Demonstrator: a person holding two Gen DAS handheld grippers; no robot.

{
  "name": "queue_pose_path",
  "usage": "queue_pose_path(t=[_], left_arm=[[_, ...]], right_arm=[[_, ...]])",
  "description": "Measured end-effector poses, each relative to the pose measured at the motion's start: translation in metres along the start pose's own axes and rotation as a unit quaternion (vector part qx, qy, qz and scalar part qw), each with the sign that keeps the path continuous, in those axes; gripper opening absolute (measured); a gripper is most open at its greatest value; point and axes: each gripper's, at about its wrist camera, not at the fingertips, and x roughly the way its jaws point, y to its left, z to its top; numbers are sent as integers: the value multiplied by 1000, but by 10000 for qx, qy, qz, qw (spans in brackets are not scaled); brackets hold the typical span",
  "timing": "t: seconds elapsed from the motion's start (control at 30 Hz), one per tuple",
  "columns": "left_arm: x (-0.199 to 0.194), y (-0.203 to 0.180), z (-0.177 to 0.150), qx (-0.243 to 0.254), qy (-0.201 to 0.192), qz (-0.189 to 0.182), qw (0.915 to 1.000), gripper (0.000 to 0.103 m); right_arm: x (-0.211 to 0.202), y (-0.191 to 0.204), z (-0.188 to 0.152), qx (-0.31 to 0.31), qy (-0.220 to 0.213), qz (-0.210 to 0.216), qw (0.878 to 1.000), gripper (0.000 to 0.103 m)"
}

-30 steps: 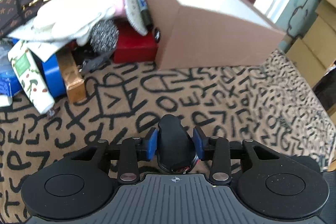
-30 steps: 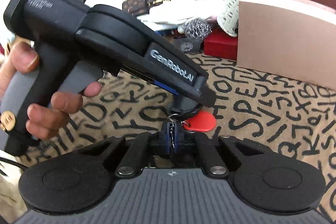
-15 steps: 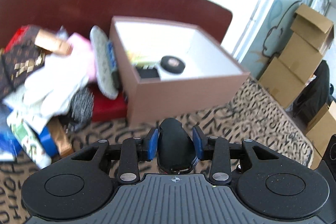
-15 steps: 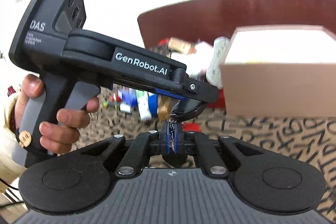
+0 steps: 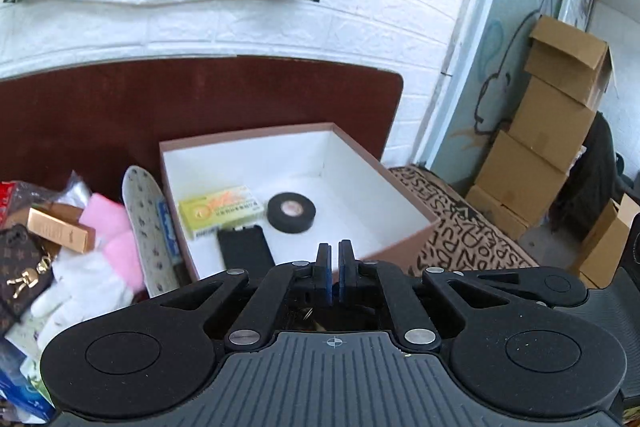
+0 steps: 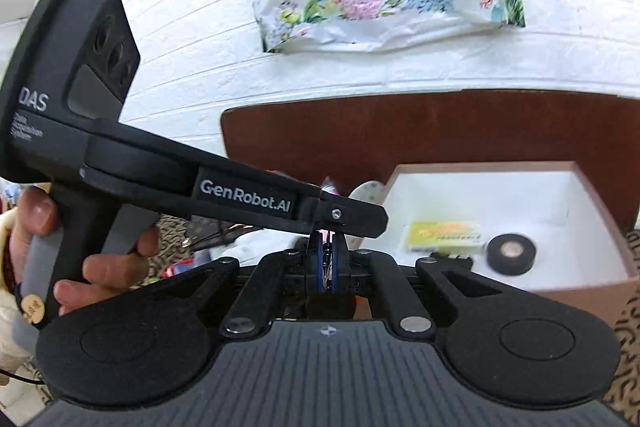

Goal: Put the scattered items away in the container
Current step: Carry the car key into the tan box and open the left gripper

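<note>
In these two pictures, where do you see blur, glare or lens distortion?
Left wrist view: fisheye bends the white brick wall; the box interior is bright but readable; the tape roll is slightly smeared. Right wrist view: the tape roll and yellow packet are motion-blurred; the wall is bright.

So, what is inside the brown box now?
Inside the brown box lie a yellow carton, a black tape roll and a flat black item. The claw hides the near floor.
</note>
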Motion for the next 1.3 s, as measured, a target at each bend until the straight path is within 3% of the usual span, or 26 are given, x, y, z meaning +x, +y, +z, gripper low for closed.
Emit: queue_pose_path(t=[0.07, 0.1, 0.13, 0.23, 0.4, 0.47, 0.63, 0.73, 0.87, 0.93, 1.13, 1.3], left_arm=[[-2, 6, -4, -67, -50, 42, 10000, 37], [-2, 12, -7, -150, -63, 105, 9998, 56], [-2, 20, -11, -264, -61, 138, 9995, 65], [-2, 40, -27, -475, -81, -30, 9988, 66], [-5, 45, -65, 36, -98, 67, 9999, 72], [0, 39, -78, 220, -101, 175, 9996, 74], [11, 9, -83, 635, -247, 50, 9977, 84], [18, -5, -82, 826, -255, -26, 9963, 84], [24, -11, -78, 846, -357, 8, 9958, 79], [27, -9, -75, 842, -302, -11, 9960, 51], [37, -2, -58, 808, -280, 65, 9963, 23], [44, -2, -23, 931, -397, 151, 9948, 20]], right_arm=[[-3, -3, -1, 12, 4, -11, 10000, 5], [-5, -2, -3, 26, 19, -11, 10000, 5], [-1, -4, -3, 57, 49, -19, 10000, 5], [-2, -13, -6, 179, 145, -101, 9997, 5], [-5, -24, -4, 307, 85, -185, 9993, 5], [-5, -24, -1, 278, 73, -204, 9994, 5], [-9, -19, 5, 259, 63, -143, 9995, 5], [-11, -17, 7, 294, 65, -74, 9995, 5], [-12, -11, 8, 199, 77, 14, 9998, 5], [-12, -11, 9, 149, 68, -8, 9999, 5], [-10, -18, 23, 116, 18, -35, 9999, 5], [-1, -21, 53, -220, -61, -177, 9996, 5]])
